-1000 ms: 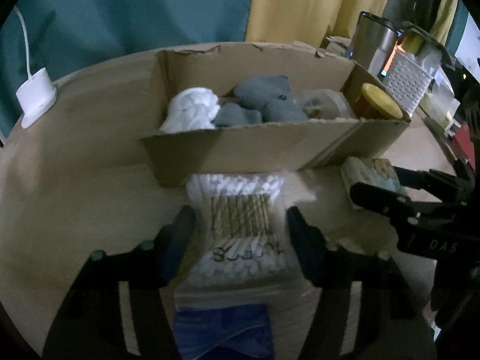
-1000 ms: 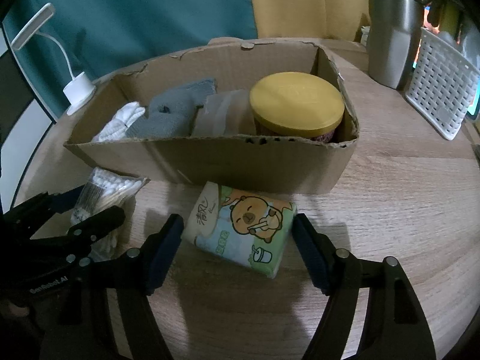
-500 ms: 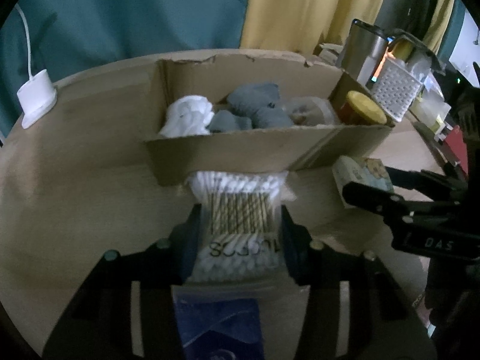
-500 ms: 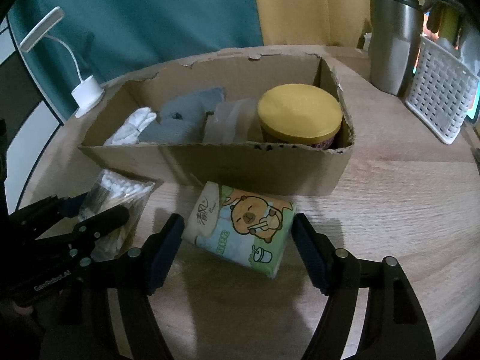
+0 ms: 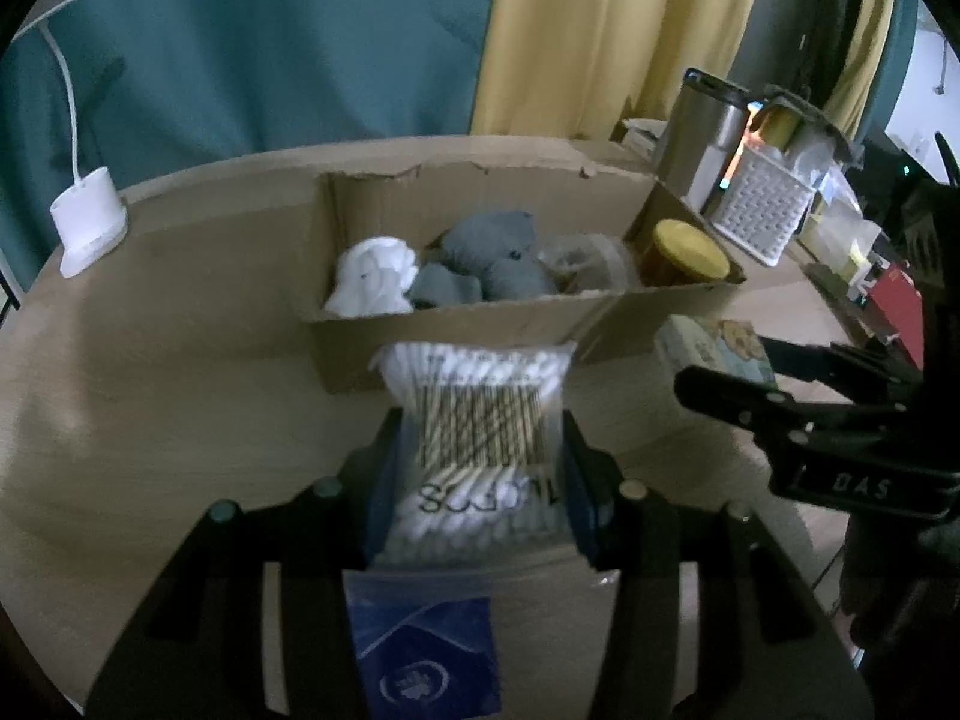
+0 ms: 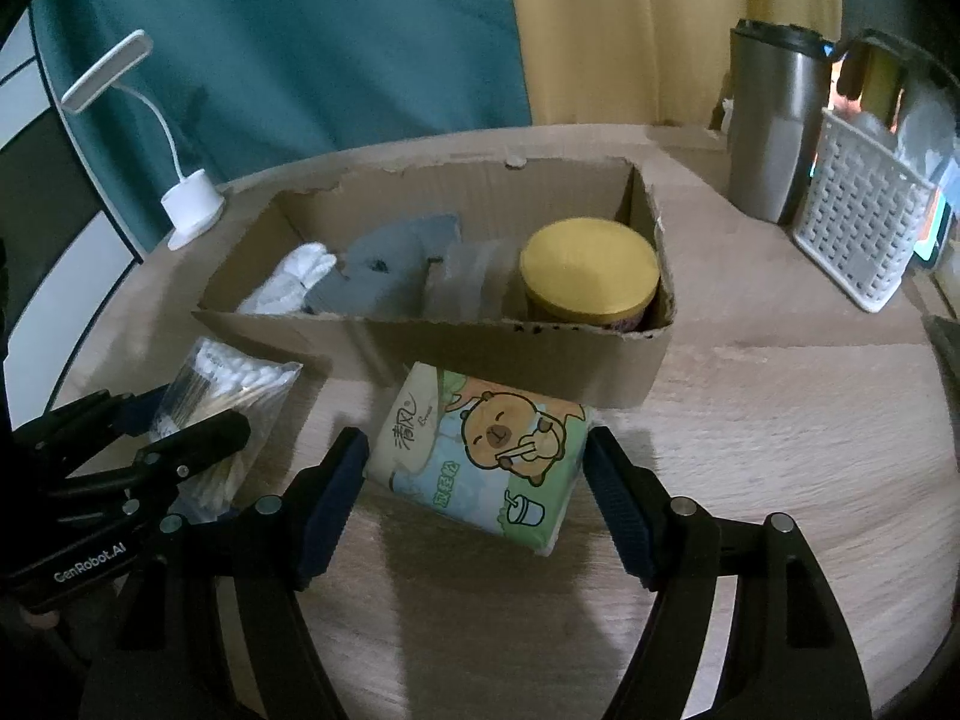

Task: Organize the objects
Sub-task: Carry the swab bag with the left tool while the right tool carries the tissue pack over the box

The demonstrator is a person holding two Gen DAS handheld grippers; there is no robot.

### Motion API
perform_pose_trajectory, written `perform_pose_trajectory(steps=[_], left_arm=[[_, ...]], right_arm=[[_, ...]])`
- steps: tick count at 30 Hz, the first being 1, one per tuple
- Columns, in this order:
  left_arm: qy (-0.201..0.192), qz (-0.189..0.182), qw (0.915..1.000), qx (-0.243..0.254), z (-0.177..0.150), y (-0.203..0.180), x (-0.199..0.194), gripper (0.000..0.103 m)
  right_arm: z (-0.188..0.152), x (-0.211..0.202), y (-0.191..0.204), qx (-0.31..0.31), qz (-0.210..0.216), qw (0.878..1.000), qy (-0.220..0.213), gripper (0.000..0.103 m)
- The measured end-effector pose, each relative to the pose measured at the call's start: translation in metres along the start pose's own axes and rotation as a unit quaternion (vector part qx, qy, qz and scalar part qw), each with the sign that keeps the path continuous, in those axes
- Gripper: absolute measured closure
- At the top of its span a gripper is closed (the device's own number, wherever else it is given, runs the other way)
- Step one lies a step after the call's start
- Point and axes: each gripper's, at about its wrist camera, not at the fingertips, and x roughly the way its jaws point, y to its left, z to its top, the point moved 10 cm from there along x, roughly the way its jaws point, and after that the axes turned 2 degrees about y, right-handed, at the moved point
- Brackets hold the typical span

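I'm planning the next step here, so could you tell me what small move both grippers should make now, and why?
Probably carry both packs over the cardboard box wall. The left gripper is shut on the bag of cotton swabs, the right gripper appears shut on the tissue pack, and the box just ahead already holds the gloves, cloths and jar.

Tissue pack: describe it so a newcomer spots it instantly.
Find the open cardboard box on the wooden table. The tissue pack lies just in front of its near wall, between the right gripper's fingers. Only it carries a cartoon brown animal on green wrapping.
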Motion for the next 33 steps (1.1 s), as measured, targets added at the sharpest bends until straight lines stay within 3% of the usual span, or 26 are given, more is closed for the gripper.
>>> perform_pose_trajectory(steps=[33], left_arm=[[-0.06,-0.018,0.9979,0.017,0.043,-0.034,-0.042,0.055]], right_arm=[[0.024,-0.052,-0.013,-0.008,-0.002,0.998,-0.058,0.026]])
